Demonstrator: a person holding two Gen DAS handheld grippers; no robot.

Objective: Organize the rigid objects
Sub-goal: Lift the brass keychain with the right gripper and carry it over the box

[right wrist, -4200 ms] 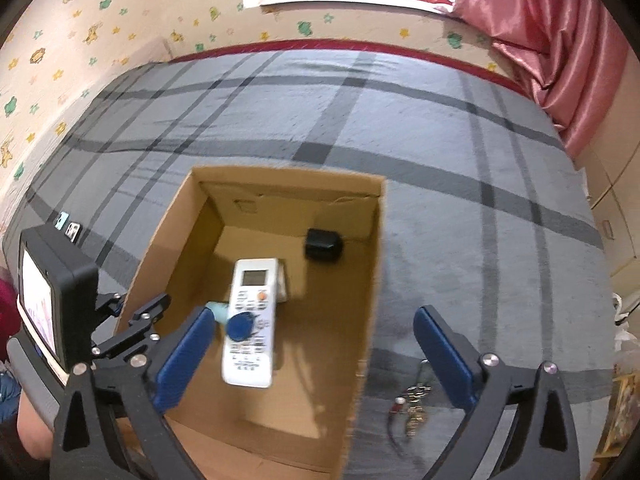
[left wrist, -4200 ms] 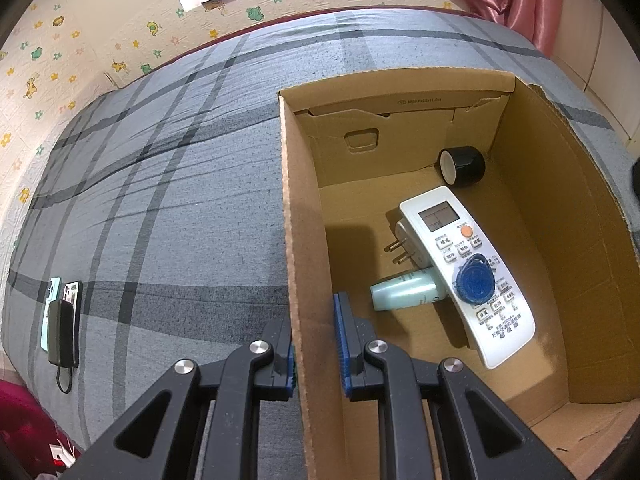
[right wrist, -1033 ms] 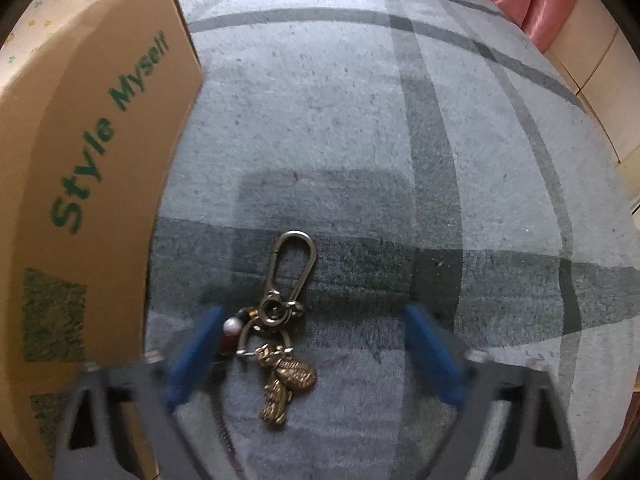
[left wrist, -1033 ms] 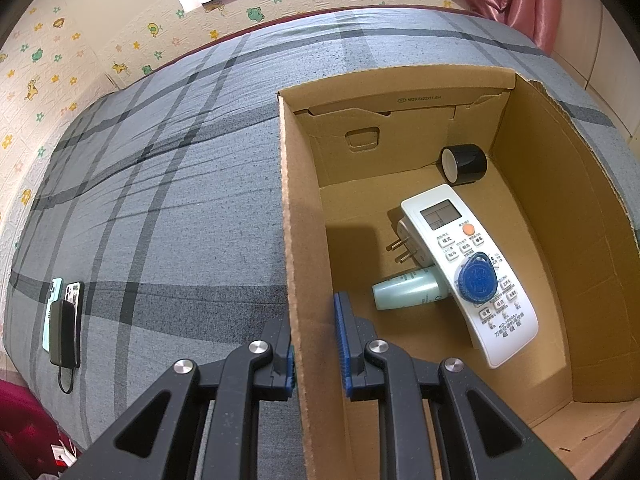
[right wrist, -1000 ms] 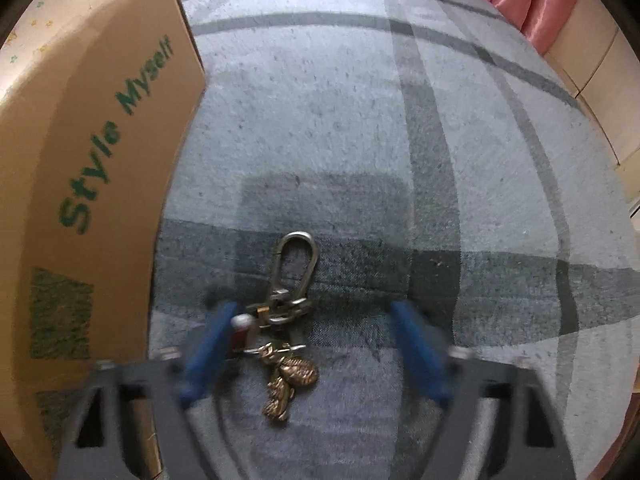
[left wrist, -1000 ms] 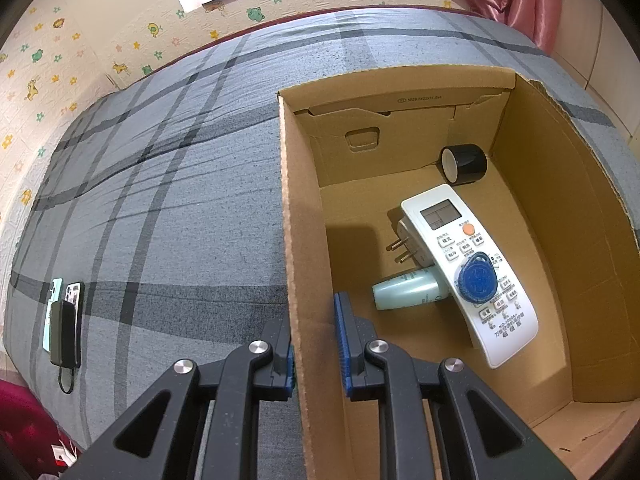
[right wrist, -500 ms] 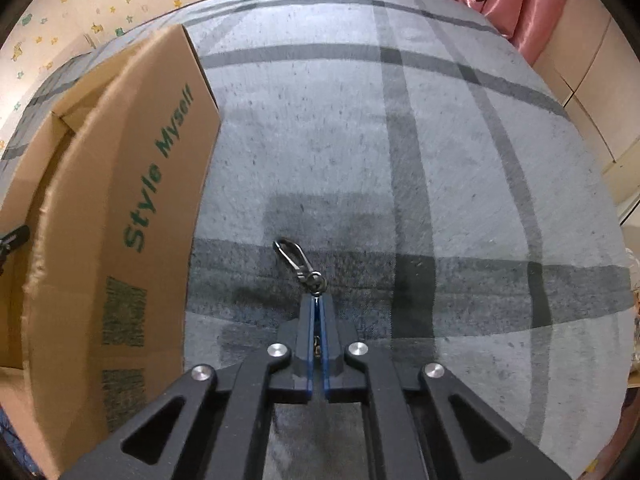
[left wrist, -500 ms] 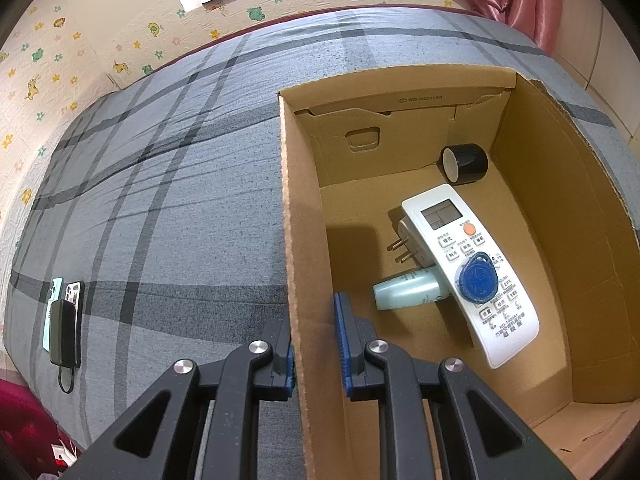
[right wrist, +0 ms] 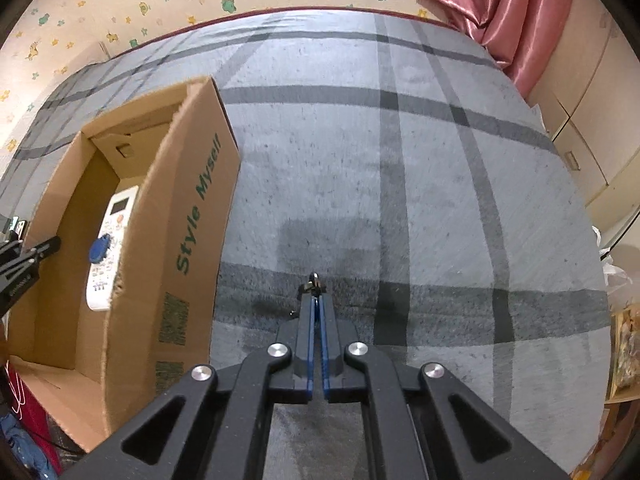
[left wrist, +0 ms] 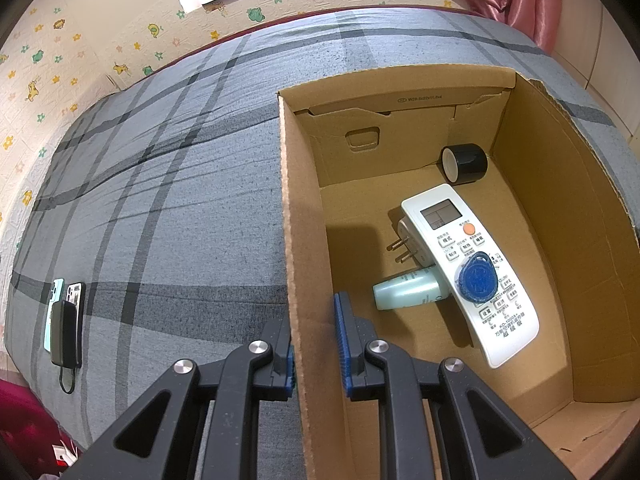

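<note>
The right gripper (right wrist: 316, 304) is pinched tight on the keychain (right wrist: 313, 283), which pokes just past its fingertips above the bed. The left gripper (left wrist: 314, 332) clamps the cardboard box (left wrist: 298, 240) wall between its fingers.

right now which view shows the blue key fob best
The left wrist view: the blue key fob lies face up on the white remote inside the cardboard box, large and unobstructed. The right wrist view shows it only small and slightly blurred, beyond the box wall.
</note>
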